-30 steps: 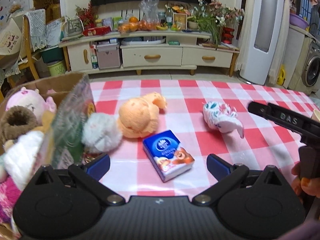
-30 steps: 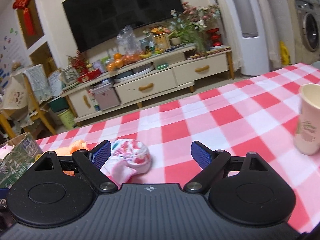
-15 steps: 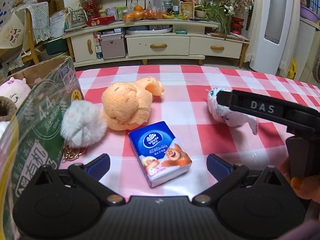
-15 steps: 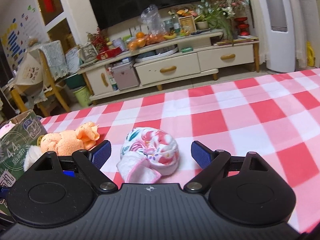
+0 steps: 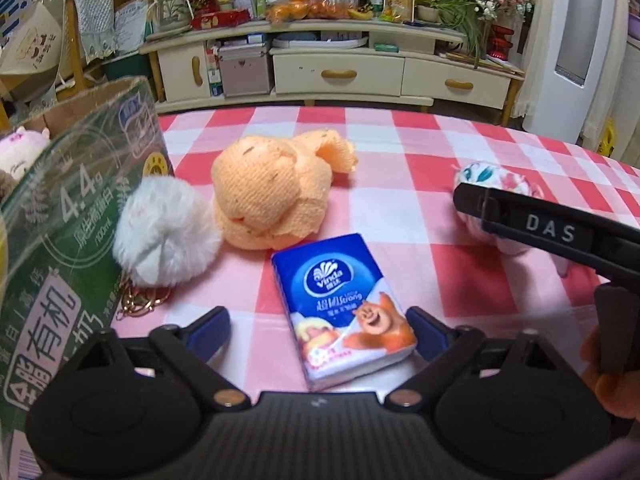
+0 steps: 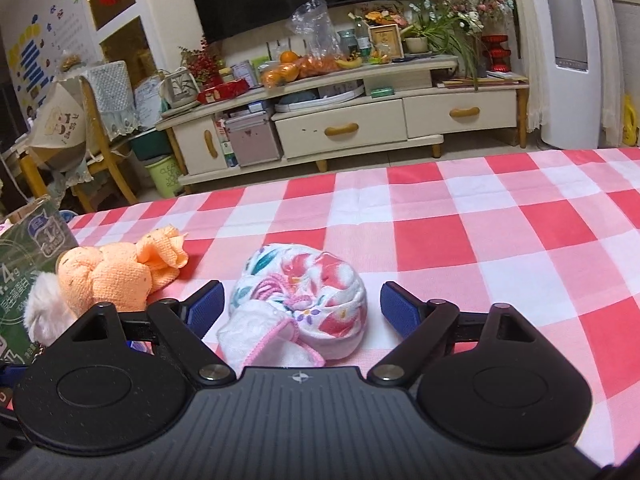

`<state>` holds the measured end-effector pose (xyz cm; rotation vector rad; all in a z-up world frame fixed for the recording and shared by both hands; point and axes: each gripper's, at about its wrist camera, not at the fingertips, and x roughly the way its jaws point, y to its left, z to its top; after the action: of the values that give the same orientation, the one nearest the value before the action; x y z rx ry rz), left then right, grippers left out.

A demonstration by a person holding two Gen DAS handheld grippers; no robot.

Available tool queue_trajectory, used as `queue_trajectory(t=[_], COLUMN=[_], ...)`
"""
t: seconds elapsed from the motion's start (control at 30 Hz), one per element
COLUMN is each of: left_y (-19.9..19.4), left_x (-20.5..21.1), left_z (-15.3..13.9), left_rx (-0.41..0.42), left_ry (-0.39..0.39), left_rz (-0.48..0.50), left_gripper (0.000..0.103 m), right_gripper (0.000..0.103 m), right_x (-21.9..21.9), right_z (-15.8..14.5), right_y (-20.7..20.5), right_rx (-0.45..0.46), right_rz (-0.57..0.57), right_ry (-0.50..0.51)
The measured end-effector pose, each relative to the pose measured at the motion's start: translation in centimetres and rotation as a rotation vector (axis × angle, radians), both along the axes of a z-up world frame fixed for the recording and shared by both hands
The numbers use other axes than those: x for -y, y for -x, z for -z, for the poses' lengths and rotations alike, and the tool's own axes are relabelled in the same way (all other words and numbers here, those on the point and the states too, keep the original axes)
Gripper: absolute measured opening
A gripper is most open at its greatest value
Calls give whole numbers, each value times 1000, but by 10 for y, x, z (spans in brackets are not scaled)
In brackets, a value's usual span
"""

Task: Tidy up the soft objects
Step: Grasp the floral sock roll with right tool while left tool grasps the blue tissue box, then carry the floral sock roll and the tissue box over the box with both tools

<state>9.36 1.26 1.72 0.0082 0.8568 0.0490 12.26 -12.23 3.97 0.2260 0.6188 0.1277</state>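
Observation:
A blue tissue pack lies on the red-checked tablecloth, between the fingers of my left gripper. Its jaws are closing; the left pad stands clear of the pack. Behind it sit an orange towel roll and a white fluffy pompom. A floral towel roll rests between the wide-apart pads of my right gripper, untouched. One finger of that gripper crosses the left wrist view and hides part of the floral roll.
A green-printed cardboard box with plush toys inside stands at the table's left. A gold key ring hangs from the pompom. A person's hand shows at the right. Beyond the table's far edge stands a cream TV cabinet.
Both grippers came forward and lower. The tissue pack now lies between the left fingers, which have narrowed slightly. The right gripper swung left, away from a paper cup, and now straddles the floral roll.

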Motion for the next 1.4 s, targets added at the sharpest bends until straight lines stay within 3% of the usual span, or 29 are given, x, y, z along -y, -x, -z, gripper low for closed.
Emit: queue_trajectory(t=[0.07, 0.17, 0.3, 0.63, 1.4], left_y=[0, 1, 2, 12, 56], left_x=[-1, -1, -1, -3, -22], left_z=[2, 0, -2, -7, -53], left_rx=[0, 6, 16, 22, 109], left_ry=[11, 21, 19, 48, 120], left_rz=[-3, 0, 15, 58, 110], left_gripper=[83, 72, 52, 51, 51], right_gripper=[103, 93, 88, 87, 87], right_x=[-2, 0, 1, 1, 7], right_z=[-1, 0, 1, -2, -15], right_y=[1, 0, 1, 12, 55], right_rx=[2, -9, -5, 10, 20], right_rz=[-5, -11, -16, -32, 35], right_ry=[11, 1, 7, 11, -8])
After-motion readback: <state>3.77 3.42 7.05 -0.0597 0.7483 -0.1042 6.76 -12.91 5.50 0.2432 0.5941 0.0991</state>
